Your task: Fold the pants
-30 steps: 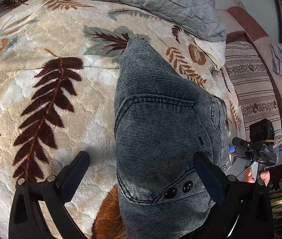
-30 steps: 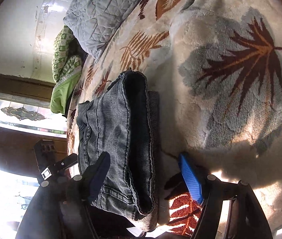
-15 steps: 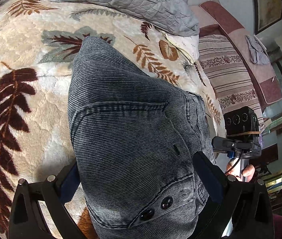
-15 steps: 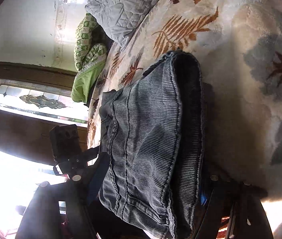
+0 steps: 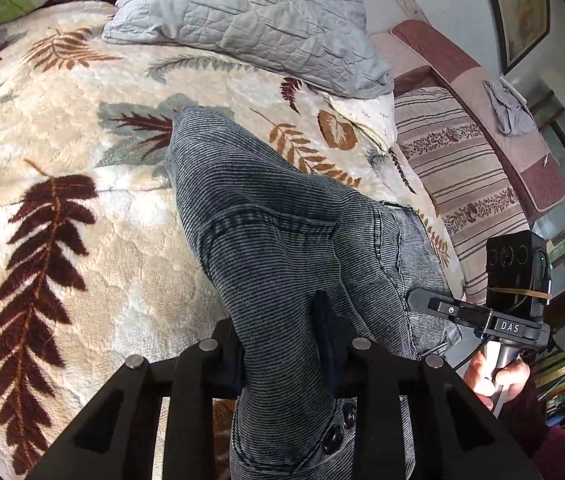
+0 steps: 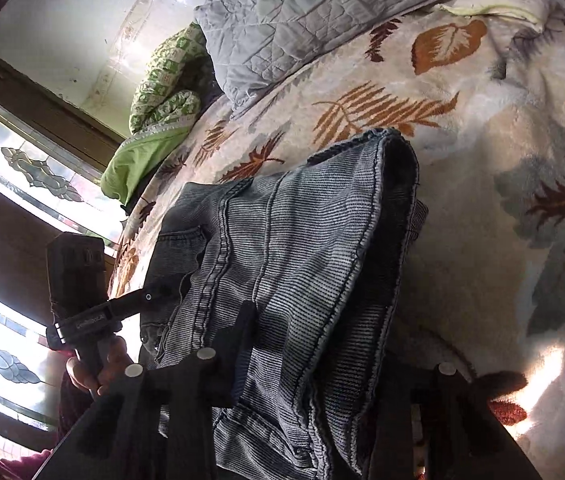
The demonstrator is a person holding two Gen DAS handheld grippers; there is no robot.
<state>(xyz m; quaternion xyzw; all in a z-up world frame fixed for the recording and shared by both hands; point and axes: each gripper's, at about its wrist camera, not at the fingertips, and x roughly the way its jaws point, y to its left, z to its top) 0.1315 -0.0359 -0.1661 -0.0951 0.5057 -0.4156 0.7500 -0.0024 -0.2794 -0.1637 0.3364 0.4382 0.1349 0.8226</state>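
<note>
The grey-black striped denim pants (image 5: 282, 248) lie folded into a thick stack on the leaf-patterned blanket (image 5: 62, 208). My left gripper (image 5: 282, 344) is shut on the near waist end, by the two buttons (image 5: 338, 428), and the cloth bunches up between its fingers. In the right wrist view the pants (image 6: 294, 248) fill the middle. My right gripper (image 6: 322, 360) holds the near edge of the stack, its right finger hidden under the cloth. The left gripper's handle also shows in the right wrist view (image 6: 82, 288), and the right gripper's handle shows in the left wrist view (image 5: 510, 304).
A grey quilted pillow (image 5: 250, 24) lies at the head of the bed. A green patterned quilt (image 6: 154, 108) sits beside it. A striped cushion (image 5: 458, 184) and a maroon couch (image 5: 494, 112) stand past the bed's right edge. A stained-glass window (image 6: 22, 168) is left.
Both grippers moved in over the pants' near edge and closed from wide open onto the cloth. The fabric now bunches and lifts between the left fingers.
</note>
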